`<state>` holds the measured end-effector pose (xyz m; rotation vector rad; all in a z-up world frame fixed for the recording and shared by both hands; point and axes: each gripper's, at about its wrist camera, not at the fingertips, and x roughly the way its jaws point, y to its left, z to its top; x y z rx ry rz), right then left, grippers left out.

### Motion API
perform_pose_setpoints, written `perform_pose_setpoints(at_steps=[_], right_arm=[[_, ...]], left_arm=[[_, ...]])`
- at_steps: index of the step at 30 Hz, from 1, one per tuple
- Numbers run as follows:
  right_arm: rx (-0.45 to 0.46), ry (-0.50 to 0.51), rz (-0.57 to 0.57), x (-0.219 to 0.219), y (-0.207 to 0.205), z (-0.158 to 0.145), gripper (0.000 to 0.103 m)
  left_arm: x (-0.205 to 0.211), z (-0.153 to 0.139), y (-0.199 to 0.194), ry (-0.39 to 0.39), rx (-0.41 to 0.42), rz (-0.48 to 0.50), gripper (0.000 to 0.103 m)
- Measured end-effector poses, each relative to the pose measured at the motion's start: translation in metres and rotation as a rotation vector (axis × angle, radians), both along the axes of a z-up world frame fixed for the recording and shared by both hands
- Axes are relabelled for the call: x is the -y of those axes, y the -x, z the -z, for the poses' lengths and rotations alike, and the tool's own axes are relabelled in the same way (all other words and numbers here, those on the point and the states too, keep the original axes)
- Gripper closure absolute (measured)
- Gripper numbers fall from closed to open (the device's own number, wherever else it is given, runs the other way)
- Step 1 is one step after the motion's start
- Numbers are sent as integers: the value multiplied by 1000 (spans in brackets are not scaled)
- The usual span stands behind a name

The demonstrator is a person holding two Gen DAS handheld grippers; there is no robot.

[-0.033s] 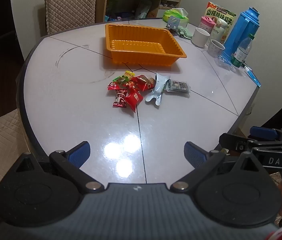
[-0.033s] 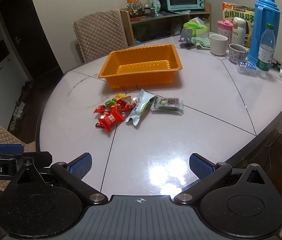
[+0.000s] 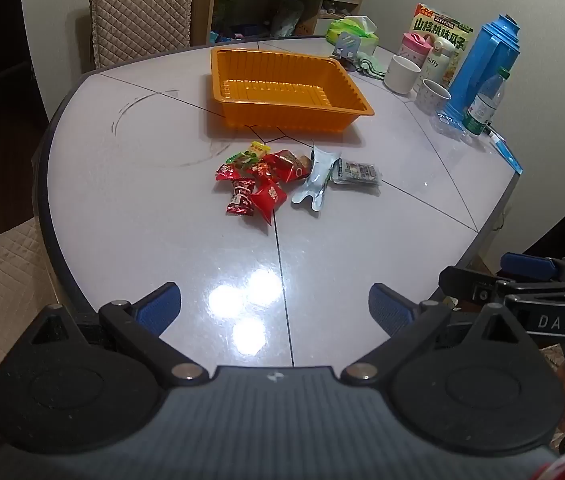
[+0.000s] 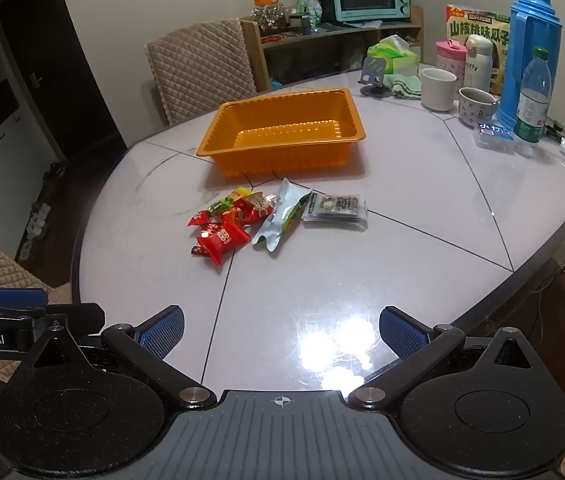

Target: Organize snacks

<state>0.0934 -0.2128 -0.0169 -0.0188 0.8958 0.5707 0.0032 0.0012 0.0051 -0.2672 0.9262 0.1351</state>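
Wrapped snacks (image 3: 282,176) heaped near empty orange tray (image 3: 282,92).

Both wrist views angled down, table edge (image 3: 494,216) near (shared snacks (image 4: 234,224), tray (image 3: 282,92))

left gripper (image 3: 274,312): black arms, blue pads, silver screws showing at bottom | right gripper (image 4: 281,330): same look, grey ribbed base

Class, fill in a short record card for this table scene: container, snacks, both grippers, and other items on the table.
container: orange tray, empty, upright on the table
snacks: red candy wrappers, silver pouch, clear packet, loose in front of the tray
left gripper: open, empty
right gripper: open, empty
far edge: blue thermos, water bottle, two cups
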Motion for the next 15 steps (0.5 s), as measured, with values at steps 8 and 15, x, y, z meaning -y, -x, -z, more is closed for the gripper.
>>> perform_pose_setpoints(at_steps=[8, 15], right_arm=[[-2, 3, -1, -2, -2, 0, 0], [0, 3, -1, -2, -4, 0, 0]], left_arm=[[-1, 0, 0, 1, 0, 0, 3], [-3, -2, -1, 2, 2, -1, 3]])
